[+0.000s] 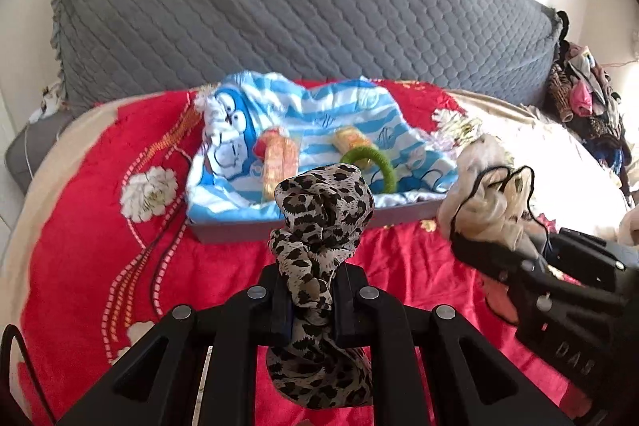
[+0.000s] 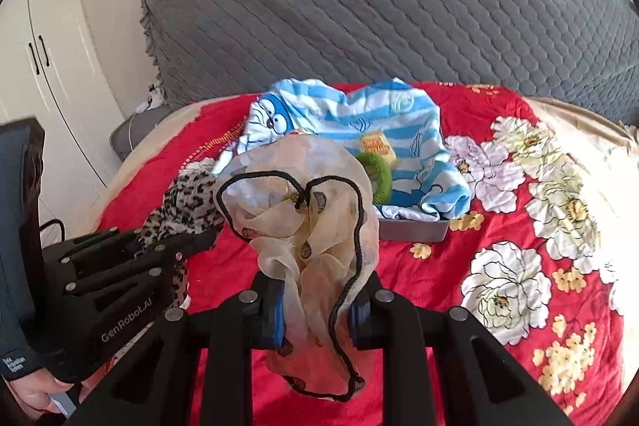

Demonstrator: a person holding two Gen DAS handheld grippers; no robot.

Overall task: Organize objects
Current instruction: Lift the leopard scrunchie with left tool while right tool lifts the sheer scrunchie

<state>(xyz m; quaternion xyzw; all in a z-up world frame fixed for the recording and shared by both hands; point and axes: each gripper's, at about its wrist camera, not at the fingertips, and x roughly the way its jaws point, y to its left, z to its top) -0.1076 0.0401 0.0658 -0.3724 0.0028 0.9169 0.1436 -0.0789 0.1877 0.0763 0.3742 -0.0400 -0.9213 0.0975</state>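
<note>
Bed with red floral blanket [image 2: 419, 274] and grey quilted cover [image 1: 303, 10] behind. At 12 o'clock of both tongs, a grey tray [image 1: 403, 214] lined with a blue striped cartoon cloth [image 1: 319, 114] carries a green ring [image 1: 375, 162] and two yellow packets [image 1: 277, 158]. A pile of clothes [image 1: 587, 94] lies at 2 o'clock in the left wrist view; white cupboard doors [image 2: 52, 66] at 9 o'clock in the right. Left tongs [image 1: 309, 300] are clamped together on a leopard-print scarf [image 1: 323, 214], which bunches above the fingers and partly screens the tray. Right tongs [image 2: 317, 310] are clamped on a sheer cream scarf with black edging [image 2: 303, 194], likewise held above the blanket, just right of the leopard one.
</note>
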